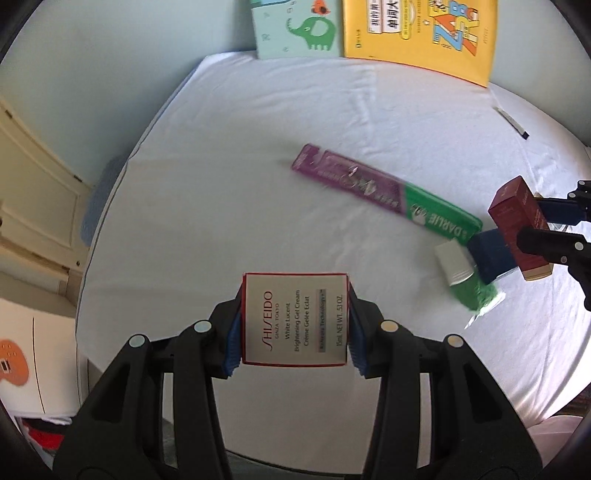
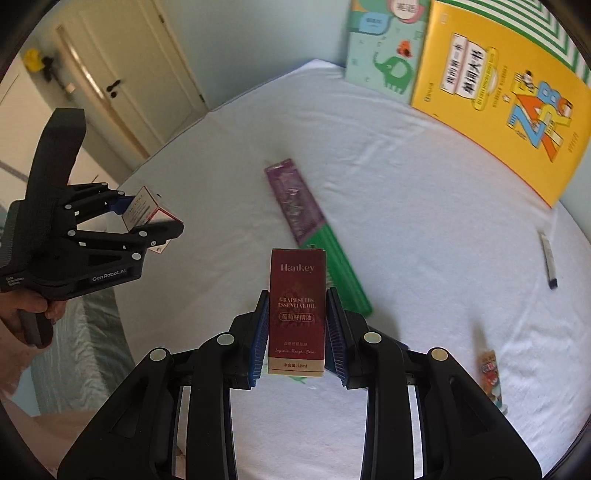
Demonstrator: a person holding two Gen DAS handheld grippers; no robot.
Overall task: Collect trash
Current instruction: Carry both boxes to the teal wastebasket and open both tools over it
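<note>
My left gripper (image 1: 294, 325) is shut on a white Shiseido cream box (image 1: 294, 320) with a red edge, held above the white table; it also shows in the right wrist view (image 2: 142, 214). My right gripper (image 2: 296, 328) is shut on a dark red Hankey oil box (image 2: 297, 310), seen at the right in the left wrist view (image 1: 519, 221). A long purple and green Darlie toothpaste box (image 1: 384, 190) lies flat mid-table, also in the right wrist view (image 2: 314, 232). A green and white wrapper (image 1: 465, 277) lies under the right gripper.
A yellow book (image 1: 421, 33) and a mint elephant book (image 1: 295, 29) lean at the table's far edge. A pen (image 2: 548, 258) lies at the right. A small colourful packet (image 2: 489, 373) lies near the right front. A door (image 2: 122, 66) stands at the left.
</note>
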